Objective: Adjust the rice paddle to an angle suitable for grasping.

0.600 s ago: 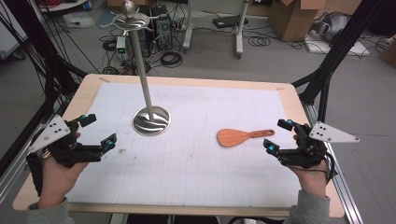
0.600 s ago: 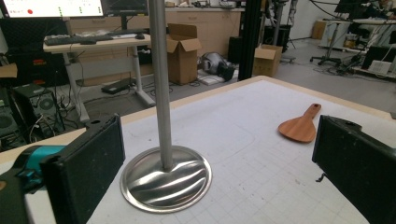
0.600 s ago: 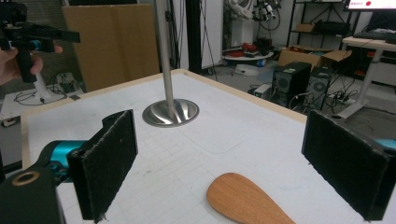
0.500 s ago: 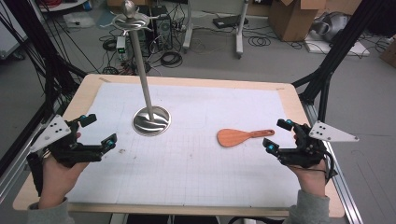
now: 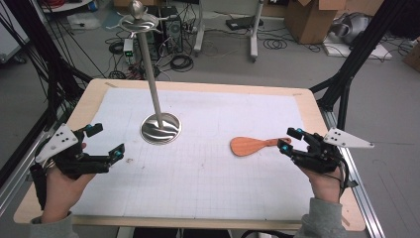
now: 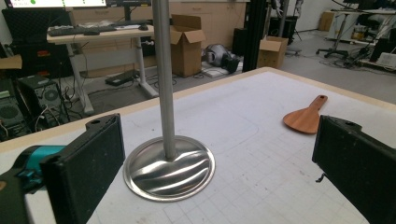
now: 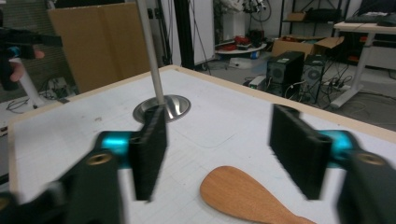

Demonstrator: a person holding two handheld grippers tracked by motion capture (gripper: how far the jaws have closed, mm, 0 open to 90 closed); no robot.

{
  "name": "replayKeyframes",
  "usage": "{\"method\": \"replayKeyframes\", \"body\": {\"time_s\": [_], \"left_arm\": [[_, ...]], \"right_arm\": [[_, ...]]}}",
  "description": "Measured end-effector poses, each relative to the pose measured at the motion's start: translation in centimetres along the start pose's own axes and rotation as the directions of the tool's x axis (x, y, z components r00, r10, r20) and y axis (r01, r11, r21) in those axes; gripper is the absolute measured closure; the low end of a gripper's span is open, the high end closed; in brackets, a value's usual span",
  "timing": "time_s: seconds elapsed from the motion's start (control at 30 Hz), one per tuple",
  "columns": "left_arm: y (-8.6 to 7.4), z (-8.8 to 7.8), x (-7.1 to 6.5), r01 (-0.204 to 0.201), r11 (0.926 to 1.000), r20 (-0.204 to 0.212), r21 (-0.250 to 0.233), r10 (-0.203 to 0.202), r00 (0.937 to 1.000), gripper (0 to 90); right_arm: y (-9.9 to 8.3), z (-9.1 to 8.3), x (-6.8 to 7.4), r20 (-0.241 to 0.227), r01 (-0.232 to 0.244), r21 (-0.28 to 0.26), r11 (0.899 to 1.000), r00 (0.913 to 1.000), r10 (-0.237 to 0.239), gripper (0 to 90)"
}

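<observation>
High view: right hand-held gripper (image 5: 290, 138) sits at the right edge of the tabletop (image 5: 208, 178), jaws apart and empty, one on each side of the handle tip of the wooden spatula (image 5: 252, 146), which lies flat just left of it. Left hand-held gripper (image 5: 105, 141) is also open and empty, near the left edge, with the metal stand (image 5: 159, 128) upright beyond it.

On the table (image 5: 307, 106), the spatula (image 5: 250, 146) lies right of the stand (image 5: 159, 128), just before the right gripper (image 5: 290, 137).
</observation>
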State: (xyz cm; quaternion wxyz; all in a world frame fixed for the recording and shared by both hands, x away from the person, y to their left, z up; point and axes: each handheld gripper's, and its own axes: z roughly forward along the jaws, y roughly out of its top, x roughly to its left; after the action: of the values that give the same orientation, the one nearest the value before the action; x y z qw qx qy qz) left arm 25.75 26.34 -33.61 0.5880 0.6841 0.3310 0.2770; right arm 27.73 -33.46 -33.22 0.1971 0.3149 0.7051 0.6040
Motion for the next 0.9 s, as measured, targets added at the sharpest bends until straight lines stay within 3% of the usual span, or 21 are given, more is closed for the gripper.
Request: {"method": "replayKeyframes", "body": {"time_s": [0.03, 0.07, 0.3, 0.53, 0.8, 0.9], "left_arm": [[0.0, 0.0, 0.0, 0.0, 1.0, 0.0, 0.0, 0.0, 1.0, 2.9], [-0.2, 0.2, -0.2, 0.001, 1.0, 0.008, 0.008, -0.001, 1.0, 2.9], [-0.4, 0.6, -0.6, -0.01, 0.9996, 0.016, 0.026, 0.009, 0.9998, 2.9], [-0.6, 0.3, -0.7, -0.013, 0.9992, 0.013, 0.038, 0.012, 0.9998, 2.9], [-1.2, 0.2, -0.8, -0.009, 0.998, 0.013, 0.062, 0.008, 0.9999, 2.9], [-1.3, 0.0, -0.8, -0.009, 0.998, 0.012, 0.063, 0.008, 0.9999, 2.9]], "right_arm": [[0.0, 0.0, 0.0, 0.0, 0.0, 0.0, 1.0, 1.0, 0.0, 42.9], [-0.2, 0.1, 0.0, 0.024, 0.003, -0.017, 1.0, 0.9997, -0.003, 51.3], [-0.5, 0.4, -0.2, 0.069, 0.024, -0.019, 1.0, 0.9973, -0.023, 68.8], [-0.9, 1.7, -0.4, 0.098, 0.027, 0.016, 0.999, 0.9948, -0.029, 89.2], [-1.2, 4.1, -0.7, 0.093, 0.03, 0.089, 0.996, 0.9949, -0.039, 89.3], [-1.2, 4.9, -0.7, 0.092, 0.054, 0.104, 0.993, 0.9937, -0.064, 89.3]]}}
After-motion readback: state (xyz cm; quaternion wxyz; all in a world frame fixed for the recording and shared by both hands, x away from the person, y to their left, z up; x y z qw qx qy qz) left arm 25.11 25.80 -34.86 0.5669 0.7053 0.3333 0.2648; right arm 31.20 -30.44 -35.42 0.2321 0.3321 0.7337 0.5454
